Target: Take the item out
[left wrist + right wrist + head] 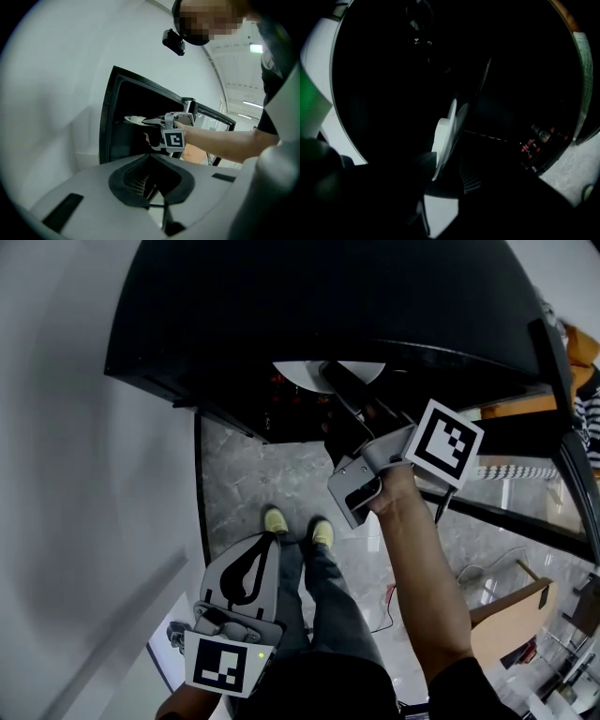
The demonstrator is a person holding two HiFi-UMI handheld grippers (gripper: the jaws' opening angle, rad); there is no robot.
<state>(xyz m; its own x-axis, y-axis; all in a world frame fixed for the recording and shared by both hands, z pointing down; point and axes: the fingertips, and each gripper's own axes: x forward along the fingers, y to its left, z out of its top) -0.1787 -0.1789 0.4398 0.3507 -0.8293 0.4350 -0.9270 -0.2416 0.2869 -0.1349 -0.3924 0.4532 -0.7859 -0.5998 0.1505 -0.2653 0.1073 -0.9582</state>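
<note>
Now I look at the white plate (292,371), which lies flat on an upper level inside the black cabinet (328,296), close to the open front. My right gripper (447,171) reaches into that opening and the plate is straight ahead of it, with its near rim already in the gap of the jaws. The jaws stand wide apart, and I judge that the pads do not press on the rim yet.

In the right gripper view the plate appears on its edge, almost upright. I read this as the gripper being rolled on its side, because the left gripper view shows one finger above the plate and one below it. So the flat of the plate runs along the jaws, which I think is correct for closing on the rim and pulling outward.

My left gripper (267,542) hangs low, well apart from the cabinet, with its jaws together and nothing in them. The right hand is clearly the nearer one.
</note>
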